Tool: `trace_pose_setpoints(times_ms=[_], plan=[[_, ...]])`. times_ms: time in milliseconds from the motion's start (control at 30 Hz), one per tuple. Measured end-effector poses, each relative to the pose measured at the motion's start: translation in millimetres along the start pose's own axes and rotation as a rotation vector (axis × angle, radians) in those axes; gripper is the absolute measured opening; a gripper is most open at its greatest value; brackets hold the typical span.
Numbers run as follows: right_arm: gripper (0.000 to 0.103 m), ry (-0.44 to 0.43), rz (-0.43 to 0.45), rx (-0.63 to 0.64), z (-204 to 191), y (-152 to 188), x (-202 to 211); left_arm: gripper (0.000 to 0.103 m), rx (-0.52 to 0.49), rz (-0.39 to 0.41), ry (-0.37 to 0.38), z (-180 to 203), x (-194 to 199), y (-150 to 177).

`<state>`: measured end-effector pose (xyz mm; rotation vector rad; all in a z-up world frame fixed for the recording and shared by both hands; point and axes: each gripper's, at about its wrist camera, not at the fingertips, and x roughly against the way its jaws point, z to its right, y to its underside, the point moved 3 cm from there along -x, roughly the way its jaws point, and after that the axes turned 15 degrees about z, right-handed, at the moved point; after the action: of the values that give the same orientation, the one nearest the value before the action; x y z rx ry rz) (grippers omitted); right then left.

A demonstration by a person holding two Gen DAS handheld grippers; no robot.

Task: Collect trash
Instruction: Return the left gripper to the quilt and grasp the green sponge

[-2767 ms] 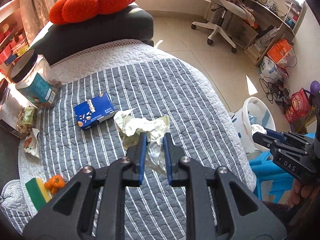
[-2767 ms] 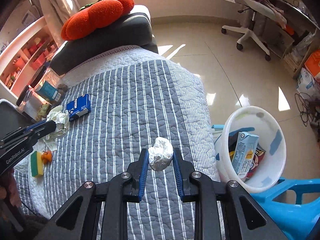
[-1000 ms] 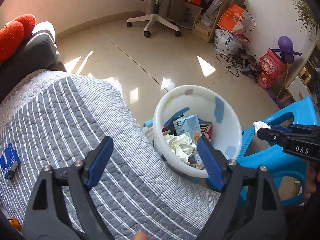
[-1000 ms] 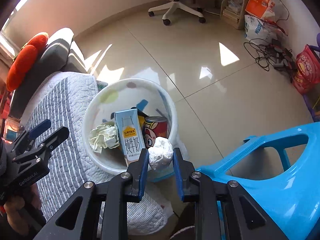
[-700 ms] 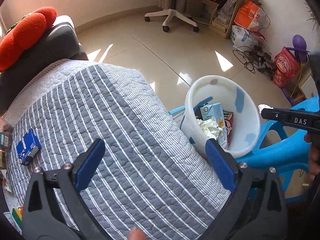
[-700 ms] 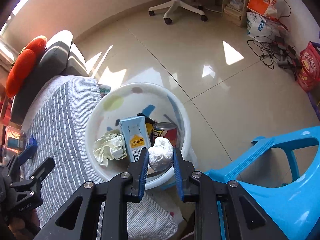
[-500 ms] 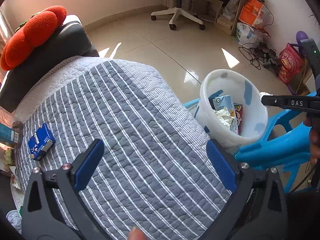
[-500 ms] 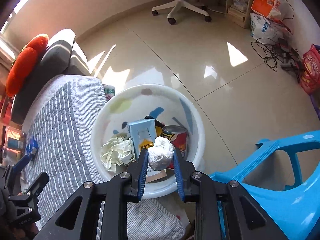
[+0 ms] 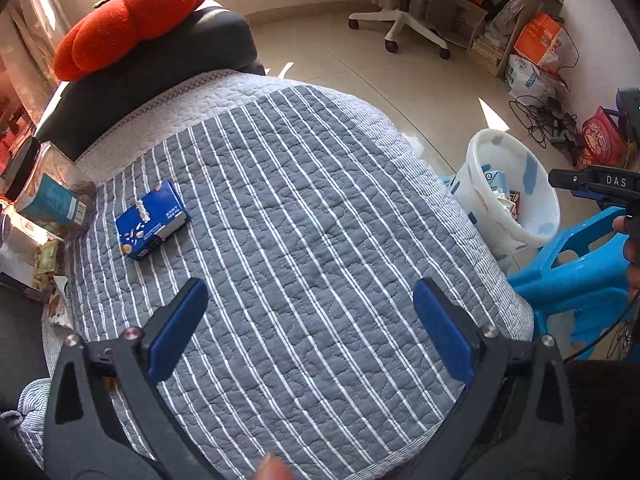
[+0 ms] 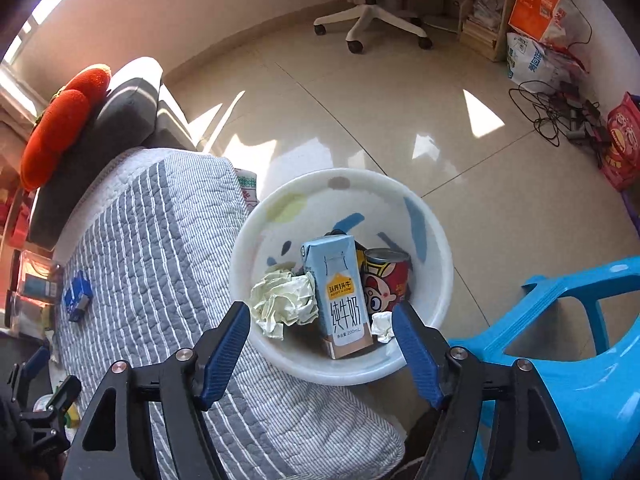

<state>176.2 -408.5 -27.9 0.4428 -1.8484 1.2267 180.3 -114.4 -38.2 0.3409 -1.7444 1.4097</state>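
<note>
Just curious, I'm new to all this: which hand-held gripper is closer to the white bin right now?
Right. The right hand-held gripper hangs open directly over the white bin, jaws just opened, nothing between them. The left hand-held gripper is open over the striped quilt, off to the bin's side.

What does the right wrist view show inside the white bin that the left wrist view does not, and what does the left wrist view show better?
Right wrist only: the red can, the crumpled paper and a small white wad in the bin, below the right gripper, whose jaws have just been opening with nothing between them. Left wrist only: the clear jar at the quilt's edge and the wide-open, empty left gripper. Both: the white bin, milk carton, blue box, striped quilt.
</note>
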Motion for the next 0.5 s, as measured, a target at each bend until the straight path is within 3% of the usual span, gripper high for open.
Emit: trace_pose_setpoints(times_ms=[500], plan=[[0.083,-0.105,0.026,0.178,-97.1,32.8,32.1,0.102,0.186,-0.039,-0.093,-131.7,50.8,49.7]])
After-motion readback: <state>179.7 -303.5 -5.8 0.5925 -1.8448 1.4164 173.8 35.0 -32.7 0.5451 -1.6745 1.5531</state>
